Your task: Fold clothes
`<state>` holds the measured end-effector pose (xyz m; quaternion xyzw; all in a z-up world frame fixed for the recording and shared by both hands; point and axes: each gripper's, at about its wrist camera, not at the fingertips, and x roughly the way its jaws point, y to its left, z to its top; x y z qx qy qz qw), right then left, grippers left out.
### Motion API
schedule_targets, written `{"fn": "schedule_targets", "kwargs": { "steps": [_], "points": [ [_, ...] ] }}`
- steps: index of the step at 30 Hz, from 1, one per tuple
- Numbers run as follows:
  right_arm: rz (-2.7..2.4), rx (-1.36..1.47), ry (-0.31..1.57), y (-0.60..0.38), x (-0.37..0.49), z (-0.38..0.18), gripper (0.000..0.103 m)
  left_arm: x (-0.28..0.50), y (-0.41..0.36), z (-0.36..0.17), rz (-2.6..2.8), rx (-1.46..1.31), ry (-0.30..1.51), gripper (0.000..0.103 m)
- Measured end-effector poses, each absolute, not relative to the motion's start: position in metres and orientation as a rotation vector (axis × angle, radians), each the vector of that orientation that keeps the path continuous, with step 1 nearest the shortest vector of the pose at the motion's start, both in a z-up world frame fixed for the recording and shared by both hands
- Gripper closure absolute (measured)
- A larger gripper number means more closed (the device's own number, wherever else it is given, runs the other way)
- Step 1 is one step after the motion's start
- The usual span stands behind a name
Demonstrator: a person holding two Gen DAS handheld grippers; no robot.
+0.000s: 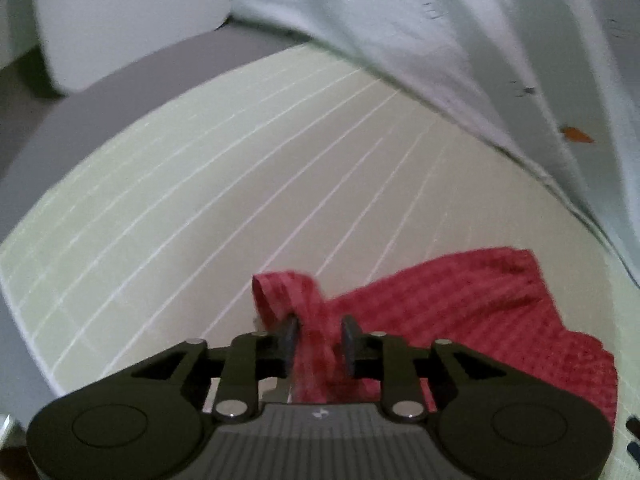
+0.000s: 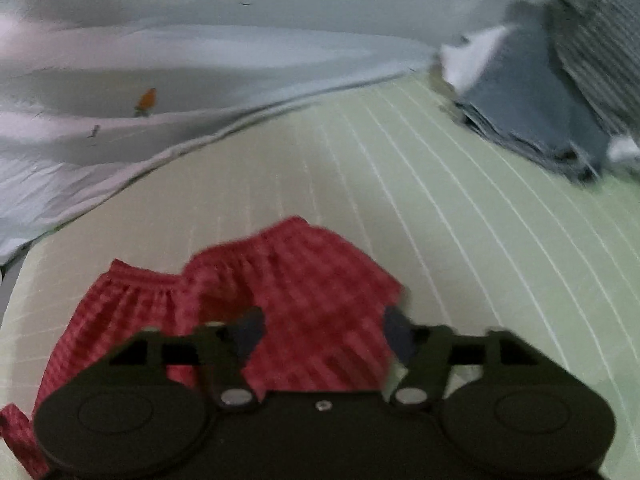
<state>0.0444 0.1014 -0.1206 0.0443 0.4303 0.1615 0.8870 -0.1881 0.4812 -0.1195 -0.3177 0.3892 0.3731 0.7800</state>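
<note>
Red shorts (image 1: 460,312) on green mat (image 1: 200,200), left gripper (image 1: 320,338) fingers pinching fabric, right gripper (image 2: 324,334) spread wide above, no legible writing.

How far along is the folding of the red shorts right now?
Done: a stack of folded clothes sits at the far right of the mat. In hand: the left gripper pinches a bunched edge of the red shorts; the right gripper hangs open above them. Left: the shorts are still rumpled, and the pale sheet lies unfolded.
</note>
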Motion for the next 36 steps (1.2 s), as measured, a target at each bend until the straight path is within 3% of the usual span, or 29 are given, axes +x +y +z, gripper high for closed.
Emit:
{"fn": "schedule_targets", "kwargs": {
  "steps": [4, 10, 13, 17, 19, 21, 25, 28, 30, 31, 32, 33, 34, 36],
  "points": [
    [0.381, 0.052, 0.902, 0.116, 0.073, -0.127, 0.019, -0.148, 0.482, -0.113, 0.747, -0.628, 0.831, 0.062],
    [0.363, -0.045, 0.969, 0.131, 0.116, -0.158, 0.021, -0.071, 0.479, -0.129, 0.613, -0.540, 0.882, 0.049],
    [0.377, -0.029, 1.009, 0.134, 0.128, -0.168, 0.034, -0.026, 0.478, -0.152, 0.515, -0.516, 0.954, 0.049],
    [0.415, -0.103, 0.991, 0.149, 0.143, -0.170, 0.082, 0.019, 0.467, -0.177, 0.449, -0.445, 1.000, 0.052],
    [0.423, -0.118, 0.981, 0.159, 0.157, -0.173, 0.093, 0.037, 0.455, -0.178, 0.456, -0.296, 0.990, 0.066],
    [0.433, -0.125, 0.966, 0.171, 0.174, -0.174, 0.095, 0.053, 0.448, -0.180, 0.454, -0.196, 0.981, 0.094],
    [0.443, -0.162, 0.927, 0.198, 0.212, -0.176, 0.096, 0.083, 0.469, -0.184, 0.538, -0.249, 0.930, 0.100],
    [0.407, -0.146, 0.928, 0.214, 0.243, -0.176, 0.091, 0.099, 0.493, -0.178, 0.627, -0.316, 0.904, 0.099],
    [0.392, -0.153, 0.911, 0.219, 0.247, -0.167, 0.074, 0.097, 0.504, -0.168, 0.646, -0.362, 0.866, 0.096],
    [0.383, -0.158, 0.881, 0.219, 0.242, -0.162, 0.056, 0.093, 0.507, -0.162, 0.648, -0.380, 0.840, 0.093],
    [0.373, -0.164, 0.847, 0.218, 0.232, -0.156, 0.042, 0.086, 0.507, -0.156, 0.647, -0.390, 0.822, 0.081],
    [0.366, -0.169, 0.824, 0.216, 0.221, -0.150, 0.037, 0.079, 0.506, -0.152, 0.649, -0.395, 0.821, 0.073],
    [0.359, -0.169, 0.817, 0.213, 0.209, -0.146, 0.026, 0.073, 0.505, -0.149, 0.651, -0.400, 0.821, 0.071],
    [0.346, -0.141, 0.818, 0.205, 0.180, -0.139, 0.021, 0.051, 0.494, -0.147, 0.651, -0.428, 0.845, 0.063]
  ]
}}
